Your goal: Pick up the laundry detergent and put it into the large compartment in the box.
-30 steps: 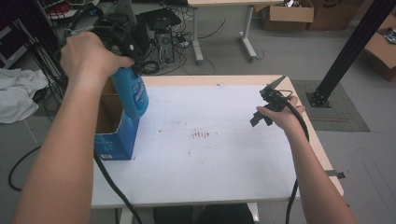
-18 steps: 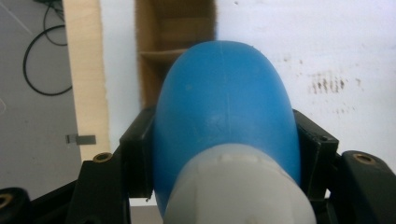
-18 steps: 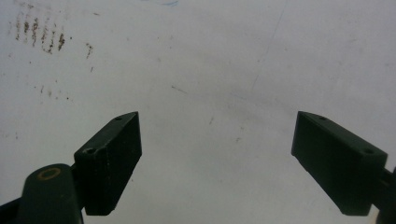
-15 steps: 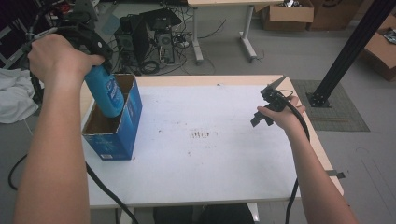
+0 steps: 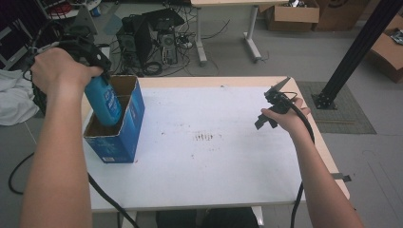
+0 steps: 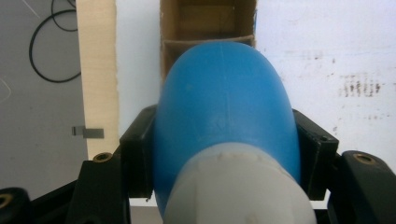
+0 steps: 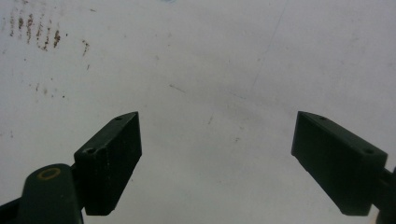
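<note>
We hold the blue bottle (image 5: 104, 102) in our left tongs (image 6: 224, 154), jaws clamped on both its sides just below the white cap (image 6: 240, 189); its lower end is sunk into the open top of the blue cardboard box (image 5: 127, 137), which stands near the left edge of the white tabletop (image 5: 214, 166). The left gripper view shows a cardboard divider inside the box. Our right tongs (image 7: 217, 161) hang open and empty above the bare, slightly stained tabletop, well apart from the box. Beyond lie grey floor, computer cases (image 5: 152, 33) and cables.
</note>
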